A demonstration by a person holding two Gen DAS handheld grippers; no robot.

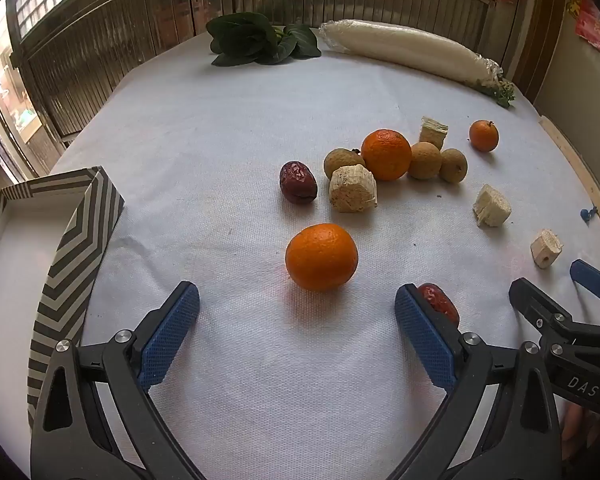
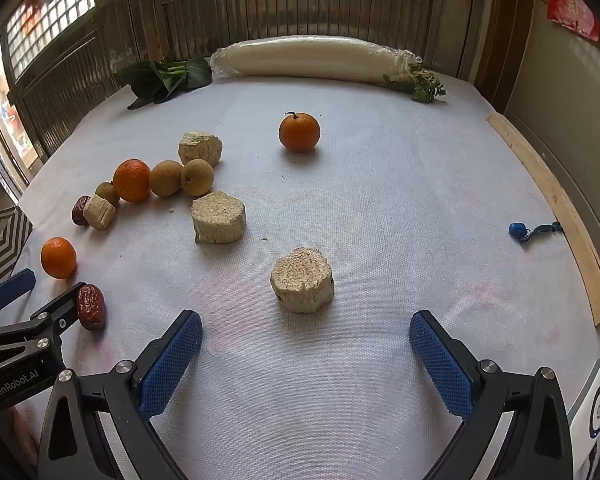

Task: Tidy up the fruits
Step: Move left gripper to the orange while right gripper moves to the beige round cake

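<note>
Both grippers gape empty: left gripper (image 1: 297, 330) behind a round orange mandarin (image 1: 321, 256); right gripper (image 2: 306, 356) behind a pale fibrous stalk chunk (image 2: 302, 280) (sugarcane, perhaps).

"DAS" on right tongs (image 1: 548, 292), "GenRobot.AI" on left tongs (image 2: 40, 290)

left gripper (image 1: 296, 320) spread wide, empty, over white-clothed worktop (image 1: 220, 128). mandarin (image 1: 321, 256) just ahead between its fingers. red date (image 1: 440, 303) beside right finger. striped box (image 1: 64, 240) at left. fruit cluster (image 1: 384, 160) beyond.
</note>
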